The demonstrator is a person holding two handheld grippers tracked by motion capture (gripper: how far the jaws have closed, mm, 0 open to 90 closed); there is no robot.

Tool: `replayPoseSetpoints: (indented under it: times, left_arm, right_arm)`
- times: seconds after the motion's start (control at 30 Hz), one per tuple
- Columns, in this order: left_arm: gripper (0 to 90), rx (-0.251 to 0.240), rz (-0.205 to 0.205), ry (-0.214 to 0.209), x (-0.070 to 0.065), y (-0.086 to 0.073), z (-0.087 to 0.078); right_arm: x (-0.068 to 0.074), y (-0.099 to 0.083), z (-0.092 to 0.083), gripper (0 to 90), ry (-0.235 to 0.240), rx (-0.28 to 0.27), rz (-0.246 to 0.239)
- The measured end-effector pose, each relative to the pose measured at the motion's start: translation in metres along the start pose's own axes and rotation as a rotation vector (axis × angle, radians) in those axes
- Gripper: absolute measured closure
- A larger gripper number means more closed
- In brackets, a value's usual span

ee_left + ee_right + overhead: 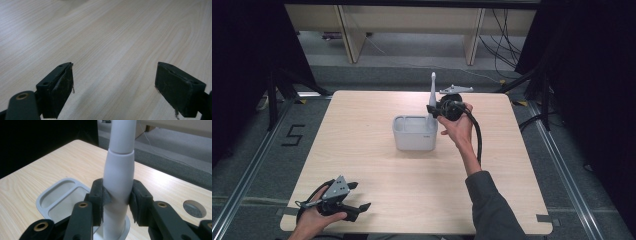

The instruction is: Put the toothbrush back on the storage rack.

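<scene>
A grey compartmented holder stands at the middle of the wooden table. A tall white utensil handle stands upright at its right end, lower part inside the holder. My right gripper is shut on that handle; in the right gripper view the white handle is clamped between both pads, above the holder's rim. My left gripper rests low at the table's near left corner, open, nothing between its pads.
A round cable hole sits in the tabletop beyond the holder. Black curtains flank the table, with shelving legs and cables on the floor behind. A "5" is marked on the floor at left.
</scene>
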State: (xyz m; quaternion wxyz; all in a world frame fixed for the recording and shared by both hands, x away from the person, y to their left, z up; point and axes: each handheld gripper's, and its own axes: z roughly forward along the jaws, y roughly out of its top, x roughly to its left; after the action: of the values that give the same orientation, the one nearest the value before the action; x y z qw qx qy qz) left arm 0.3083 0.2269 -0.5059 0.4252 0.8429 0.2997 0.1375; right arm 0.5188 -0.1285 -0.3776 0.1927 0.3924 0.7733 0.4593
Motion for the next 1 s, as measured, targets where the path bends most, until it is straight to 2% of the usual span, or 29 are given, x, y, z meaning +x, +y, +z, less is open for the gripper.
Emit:
replayPoseSetpoints:
  times: [0.07, 0.1, 0.13, 0.17, 0.2, 0.23, 0.27, 0.3, 0.33, 0.37, 0.4, 0.43, 0.47, 0.5, 0.57, 0.6, 0.67, 0.7, 0.73, 0.8, 0.93, 0.97, 1.0]
  left_arm:
    - [14.9, -0.003, -0.008, 0.003, 0.0, -0.001, 0.001]
    - [14.9, -0.006, -0.009, 0.004, 0.0, -0.001, 0.001]
    - [14.9, 0.002, 0.002, 0.003, 0.0, 0.0, 0.0]
    - [14.9, -0.002, -0.006, 0.007, 0.0, 0.0, 0.0]
    - [14.9, -0.006, -0.011, -0.003, -0.001, 0.0, 0.001]
    - [14.9, 0.011, 0.008, 0.006, 0.0, -0.001, 0.0]
    - [14.9, 0.002, -0.003, 0.005, 0.0, -0.001, 0.0]
    - [14.9, -0.006, -0.014, -0.003, -0.001, 0.0, 0.001]
    - [14.9, -0.001, -0.004, 0.004, 0.0, 0.0, 0.0]
    - [14.9, -0.009, -0.006, 0.004, -0.001, 0.0, 0.0]
    - [14.9, -0.005, -0.01, -0.003, -0.001, 0.0, 0.001]
    - [14.9, 0.007, 0.006, 0.002, 0.001, -0.001, 0.0]
    - [14.9, -0.005, -0.01, 0.002, -0.001, -0.001, 0.001]
    - [14.9, 0.0, -0.003, -0.001, 0.0, 0.0, 0.0]
    - [14.9, -0.003, -0.004, -0.001, 0.0, 0.0, 0.0]
    - [14.9, -0.008, -0.014, 0.0, -0.001, -0.001, 0.001]
    - [14.9, -0.003, -0.009, 0.001, 0.0, 0.0, 0.001]
    - [14.9, -0.005, -0.017, -0.003, -0.001, 0.0, 0.001]
    - [14.9, 0.0, -0.004, 0.0, -0.001, 0.0, 0.0]
    - [14.9, 0.002, -0.005, 0.005, 0.0, -0.001, 0.001]
    - [14.9, -0.001, -0.002, 0.001, -0.001, 0.0, 0.001]
    - [14.9, 0.012, 0.011, 0.003, 0.001, 0.0, 0.0]
    - [14.9, 0.0, -0.007, 0.005, 0.0, -0.001, 0.001]
  right_arm:
    - [-0.001, -0.002, 0.001, 66.7, -0.009, 0.006, -0.027]
    - [0.001, -0.002, 0.001, 66.7, -0.005, 0.018, -0.005]
    - [0.0, -0.003, 0.001, 66.7, -0.012, 0.011, -0.039]
    - [0.002, -0.003, 0.001, 66.7, -0.008, 0.023, -0.023]
    - [0.002, -0.003, 0.001, 66.8, -0.008, 0.028, -0.032]
    - [0.002, -0.004, 0.003, 66.7, 0.001, 0.022, -0.028]
    - [0.001, -0.005, 0.003, 66.7, -0.009, 0.02, -0.042]
    - [0.003, -0.005, 0.002, 66.7, -0.011, 0.033, -0.018]
    - [0.002, -0.007, 0.005, 66.7, -0.014, 0.018, -0.039]
    - [0.003, -0.007, 0.004, 66.8, -0.011, 0.04, -0.027]
    - [0.003, -0.008, 0.005, 66.7, -0.004, 0.039, -0.019]
    - [0.003, -0.01, 0.006, 66.8, -0.014, 0.029, -0.023]
    - [0.001, -0.01, 0.006, 66.8, -0.01, 0.039, -0.033]
    - [0.002, -0.012, 0.006, 66.8, -0.01, 0.045, -0.016]
    - [0.003, -0.014, 0.008, 66.8, -0.008, 0.055, -0.017]
    - [0.002, -0.016, 0.009, 66.8, -0.021, 0.044, -0.035]
    - [0.002, -0.017, 0.008, 66.8, -0.009, 0.058, -0.016]
    - [0.001, -0.019, 0.01, 66.8, -0.012, 0.044, -0.04]
    - [0.001, -0.019, 0.01, 66.8, -0.007, 0.056, -0.034]
    - [0.002, -0.02, 0.009, 66.8, -0.011, 0.063, -0.015]
    - [0.001, -0.021, 0.01, 66.8, -0.012, 0.063, -0.032]
    - [0.001, -0.021, 0.011, 66.8, -0.011, 0.063, -0.034]
    - [0.001, -0.022, 0.011, 66.8, -0.013, 0.062, -0.032]
